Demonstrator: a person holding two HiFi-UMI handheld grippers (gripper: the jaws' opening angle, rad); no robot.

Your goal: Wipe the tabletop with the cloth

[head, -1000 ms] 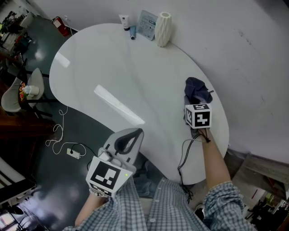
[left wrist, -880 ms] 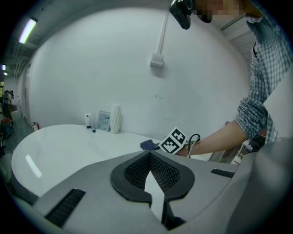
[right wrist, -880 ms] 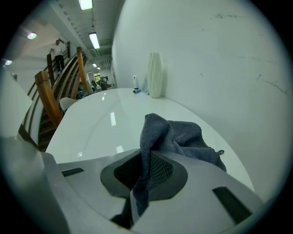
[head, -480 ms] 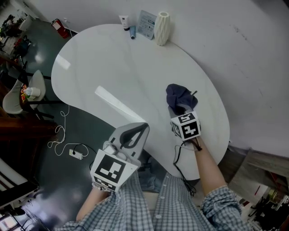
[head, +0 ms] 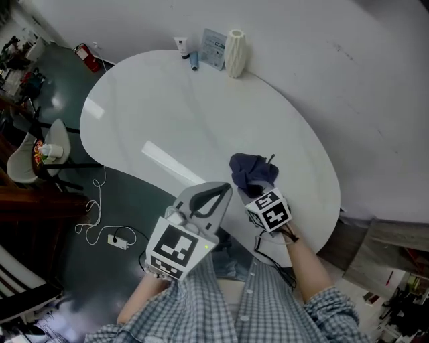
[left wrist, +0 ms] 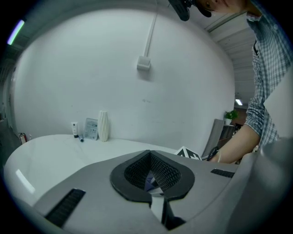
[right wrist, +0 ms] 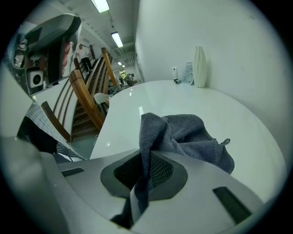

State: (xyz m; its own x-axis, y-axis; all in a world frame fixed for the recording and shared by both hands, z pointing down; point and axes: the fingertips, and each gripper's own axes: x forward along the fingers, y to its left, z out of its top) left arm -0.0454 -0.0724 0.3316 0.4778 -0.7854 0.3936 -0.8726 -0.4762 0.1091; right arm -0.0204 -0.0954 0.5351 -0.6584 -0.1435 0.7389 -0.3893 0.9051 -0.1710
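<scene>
Sweeping back across the counter [head: 167,107] comes the right claw [head: 259,193], clenched on a fold of the cloth [head: 249,171] bunched just ahead of it so it drags as a wipe, left claw [head: 203,201] clenched empty beside it

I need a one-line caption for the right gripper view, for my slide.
The right claw, shut on a grey-blue cloth lying on the white table.

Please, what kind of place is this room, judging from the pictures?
Probably an indoor workspace or studio: a white curved table stands against a bare white wall, a power strip with cable lies on the dark floor, and a wooden staircase rises under ceiling strip lights.
</scene>
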